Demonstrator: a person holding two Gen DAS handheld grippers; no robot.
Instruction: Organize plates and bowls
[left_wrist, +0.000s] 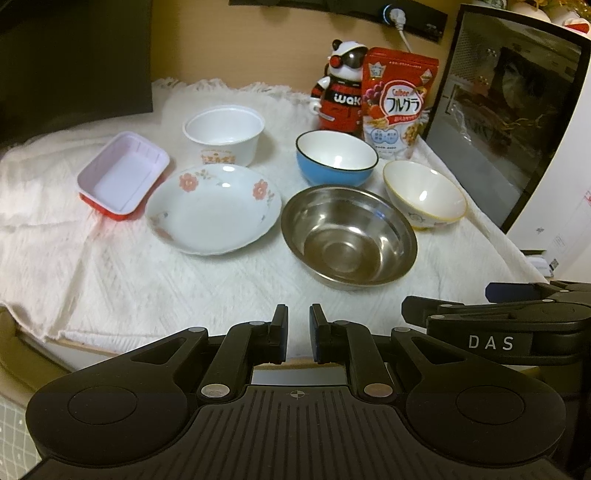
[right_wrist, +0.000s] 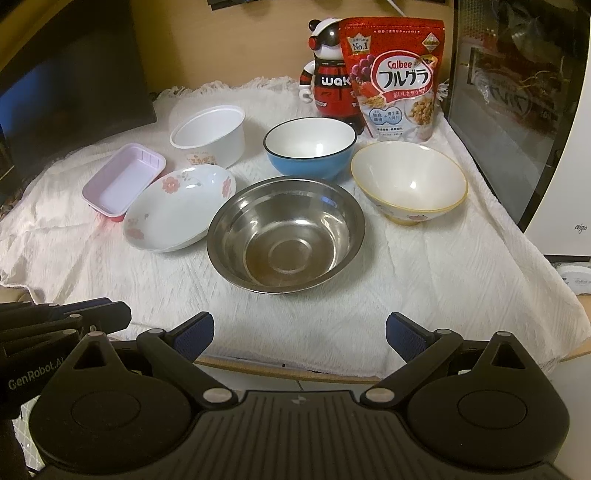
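Now left tongs (left_wrist: 298, 332) narrow, right tongs (right_wrist: 300, 334) wide

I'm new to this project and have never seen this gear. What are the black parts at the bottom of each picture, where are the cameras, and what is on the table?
No robot arm here: a person holds a two-finger gripper in each hand, each with a wide-angle camera looking along its fingers. One picture is from the left gripper, its fingers nearly together with a small gap; the other from the right gripper, spread wide. Neither holds anything.

On the white cloth sit a steel bowl, a blue bowl, a yellow-rimmed bowl, a flowered plate, a white tub and a pink tray. Behind stand a cereal bag and a toy figure.
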